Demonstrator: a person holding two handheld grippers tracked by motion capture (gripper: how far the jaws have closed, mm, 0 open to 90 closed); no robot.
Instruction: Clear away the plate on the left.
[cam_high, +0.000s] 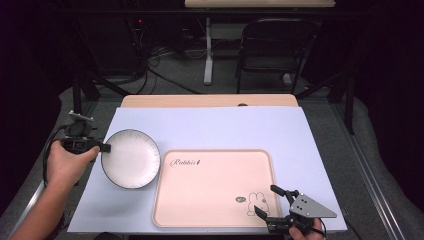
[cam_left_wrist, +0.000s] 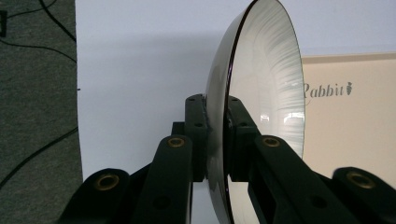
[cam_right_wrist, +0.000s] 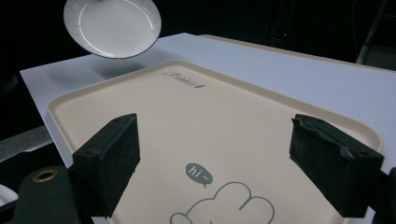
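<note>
Left claw (cam_high: 105, 147) was clenched on the plate's (cam_high: 131, 158) rim, one pad inside the bowl and one under it, as the left gripper view showed with the plate (cam_left_wrist: 261, 93) standing edge-on between the jaws. From the right gripper view the plate (cam_right_wrist: 112, 27) hung clear of the mat (cam_high: 210, 125), above its left edge and just beside the tray's (cam_high: 162, 210) left side. Right claw (cam_high: 272, 207) stood released near the tray's near right corner, its pads (cam_right_wrist: 109, 161) wide apart over the rabbit print (cam_right_wrist: 219, 205) with nothing between them.

The step in hand looked like carrying the plate across to the tray. A rim pinch gives little purchase on glazed ware, so the grip should stay firm and the plate level. It should cross the tray's raised lip with room to spare, then be lowered flat before the jaws let go.
</note>
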